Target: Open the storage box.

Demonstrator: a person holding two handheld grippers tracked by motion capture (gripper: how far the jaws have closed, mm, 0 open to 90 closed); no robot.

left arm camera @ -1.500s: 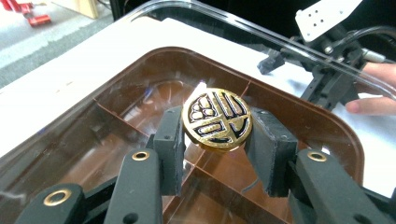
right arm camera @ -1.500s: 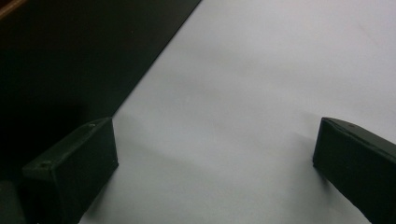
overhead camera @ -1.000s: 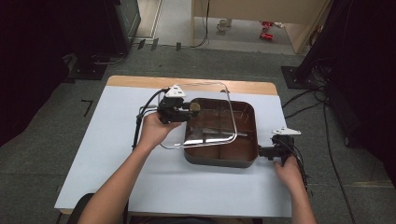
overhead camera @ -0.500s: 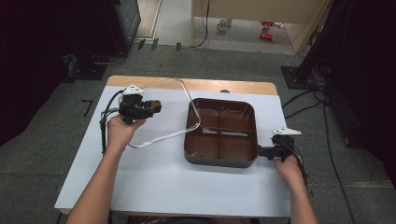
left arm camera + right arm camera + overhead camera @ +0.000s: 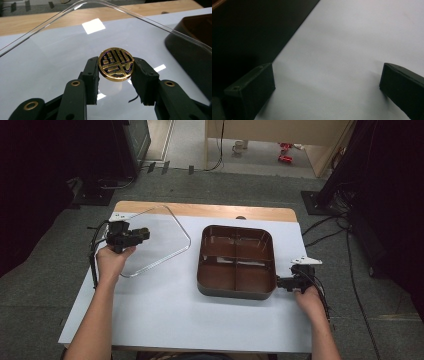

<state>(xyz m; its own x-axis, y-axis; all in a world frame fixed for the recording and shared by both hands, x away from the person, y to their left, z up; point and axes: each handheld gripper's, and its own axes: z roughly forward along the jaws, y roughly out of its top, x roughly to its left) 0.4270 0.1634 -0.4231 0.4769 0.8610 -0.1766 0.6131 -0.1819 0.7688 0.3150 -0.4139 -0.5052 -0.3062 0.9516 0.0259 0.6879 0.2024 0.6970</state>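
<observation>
Plainly, unreadable gold emblem [image 5: 116, 64] on lid [image 5: 62, 50]

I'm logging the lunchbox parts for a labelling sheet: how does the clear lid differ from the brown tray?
The clear plastic lid is see-through and flat; the dark brown divided tray is opaque and deep, with compartments. The lid is held by its round gold knob in the left gripper; the tray rests on the white table, untouched beside the open right gripper. Both are rounded squares of about the same outline.

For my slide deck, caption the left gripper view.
Left gripper clamps the clear lid's gold knob beside the brown tray.
</observation>
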